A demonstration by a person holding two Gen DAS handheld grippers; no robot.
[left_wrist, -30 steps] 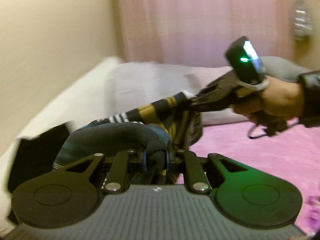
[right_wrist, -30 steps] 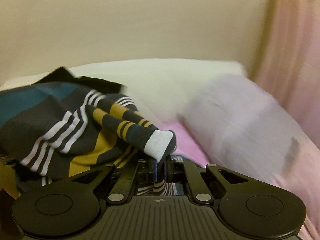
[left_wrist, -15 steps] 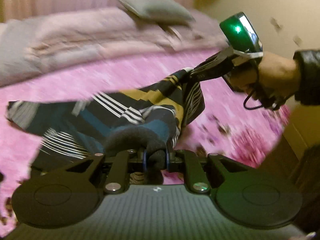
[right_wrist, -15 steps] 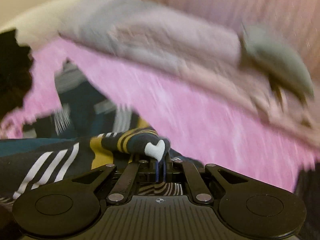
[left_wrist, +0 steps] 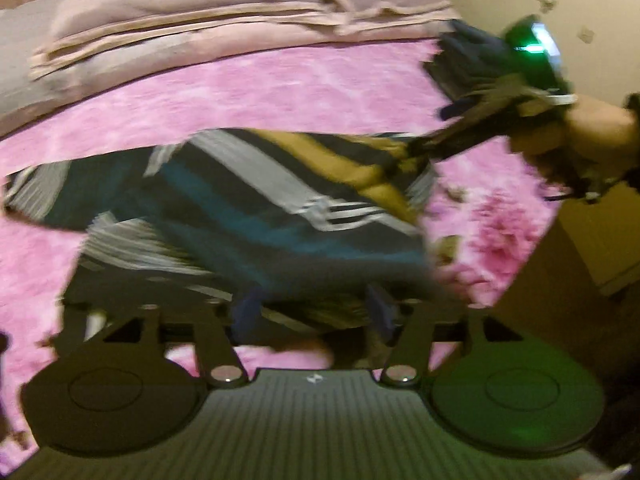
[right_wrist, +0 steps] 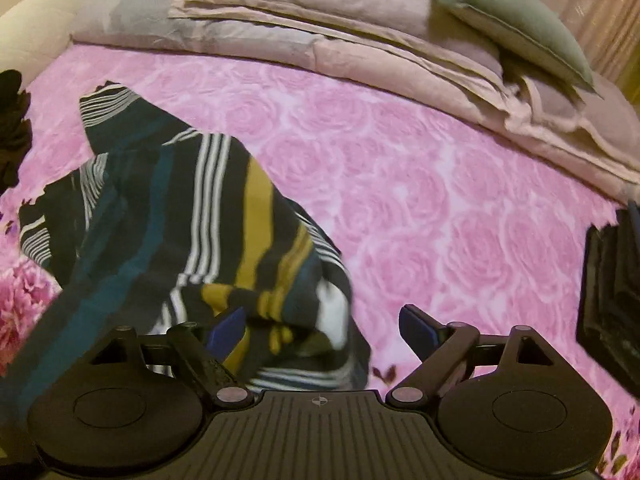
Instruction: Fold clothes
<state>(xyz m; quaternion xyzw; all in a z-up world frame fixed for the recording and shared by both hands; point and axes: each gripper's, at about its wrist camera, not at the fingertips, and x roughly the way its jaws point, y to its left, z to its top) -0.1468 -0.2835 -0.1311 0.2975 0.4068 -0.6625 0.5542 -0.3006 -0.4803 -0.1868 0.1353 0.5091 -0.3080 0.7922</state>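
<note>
A dark shirt with teal, mustard and white stripes (right_wrist: 172,208) lies spread on the pink rose-print bedspread (right_wrist: 440,200). My right gripper (right_wrist: 322,326) hovers low over the shirt's near end. Its jaws are opening wide, and the white cuff (right_wrist: 334,312) lies loose between the blue pads (right_wrist: 226,326). In the left wrist view the shirt (left_wrist: 248,208) stretches across the bedspread (left_wrist: 280,92). My left gripper (left_wrist: 312,308) is over the shirt's near edge, jaws opening, with cloth slack between the pads (left_wrist: 246,308). A hand holds the right gripper (left_wrist: 424,148) at the shirt's far right end.
A folded pinkish-beige duvet (right_wrist: 320,36) and a grey-green pillow (right_wrist: 516,16) lie along the far side of the bed. A dark folded stack (right_wrist: 612,300) sits at the right edge, also seen as a dark stack (left_wrist: 468,60). Another dark garment (right_wrist: 12,132) lies at the left edge.
Both grippers swung the shirt down from the air onto the bedspread. Each was shut on a bunch of cloth; both now have their jaws apart and the cloth lies loose.
</note>
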